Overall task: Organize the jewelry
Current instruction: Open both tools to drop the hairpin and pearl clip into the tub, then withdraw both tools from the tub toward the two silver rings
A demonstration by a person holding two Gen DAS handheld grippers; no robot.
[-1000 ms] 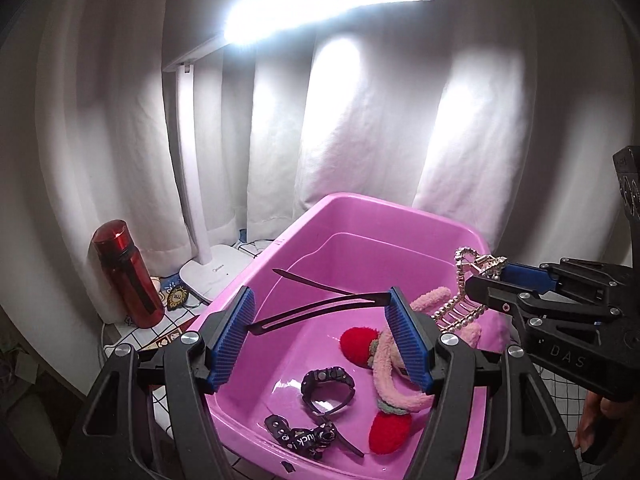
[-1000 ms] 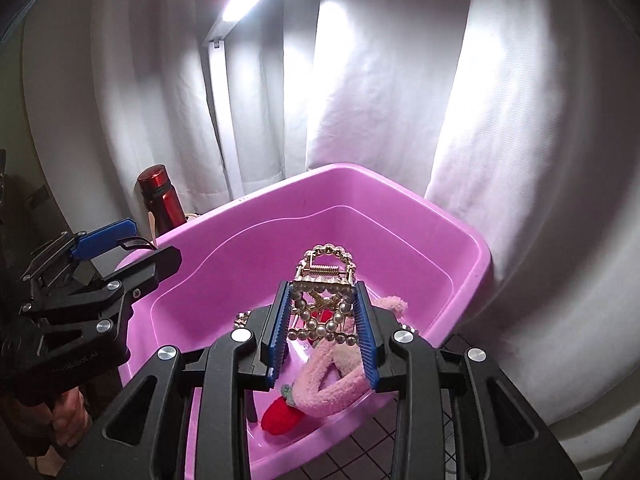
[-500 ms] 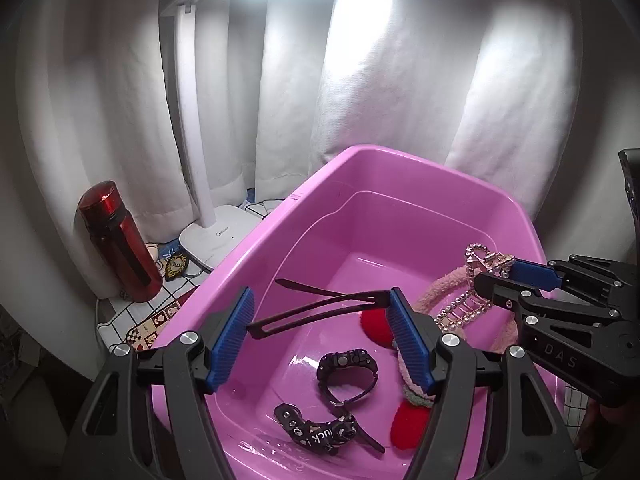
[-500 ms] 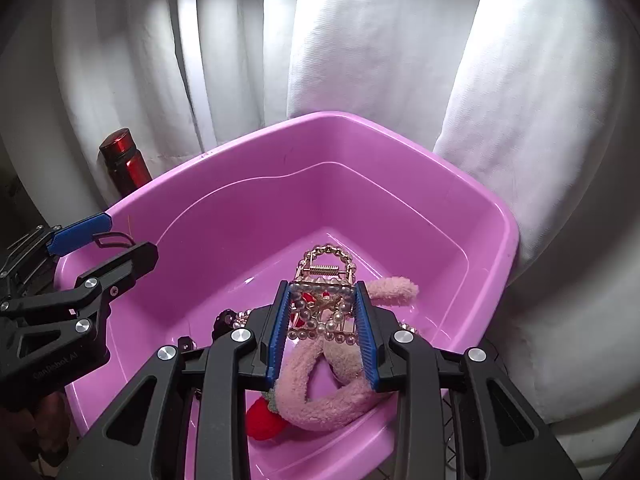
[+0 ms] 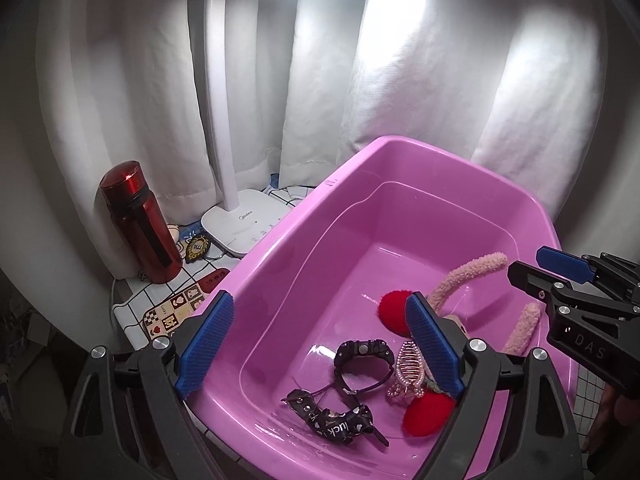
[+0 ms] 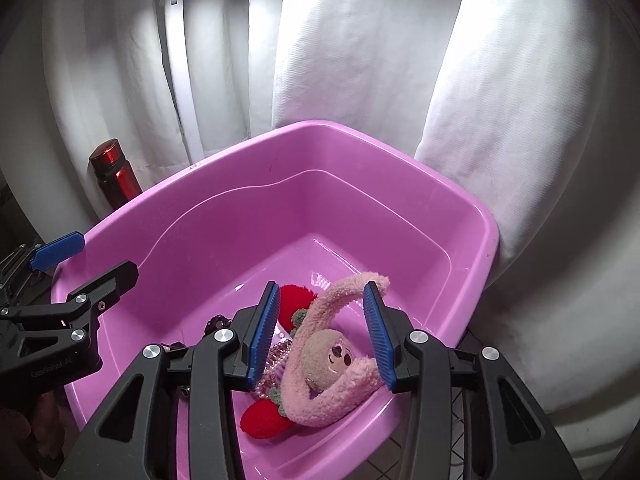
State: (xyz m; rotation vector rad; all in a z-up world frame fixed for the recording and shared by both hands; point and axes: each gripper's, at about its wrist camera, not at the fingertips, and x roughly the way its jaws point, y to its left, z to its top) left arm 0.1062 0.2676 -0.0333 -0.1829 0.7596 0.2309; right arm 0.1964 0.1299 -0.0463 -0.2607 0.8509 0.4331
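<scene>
**Operator:** Report task progress.

**Technician:** All visible jewelry lies on the floor of the pink plastic tub (image 5: 460, 168): the pearl hair claw (image 5: 408, 372), the black watch (image 5: 362, 354), a black printed strap (image 5: 332, 420) and the plush headband (image 6: 336, 356). Nothing remains in either tool. No loose jewelry shows outside the tub, so the sorting appears largely complete.

**Operator:** Gripper states?

**Technician:** The left gripper (image 5: 320, 344) has just been opening; jaws wide, nothing between them. The right gripper (image 6: 322, 334) has also just been opening; released, pads clear of the headband beneath.

**Operator:** Materials?

**Technician:** The tub is smooth, glossy, with rounded corners. The claw is beaded and toothed. The headband is fuzzy pink with red pom-poms. The watch is hard and matte.
</scene>
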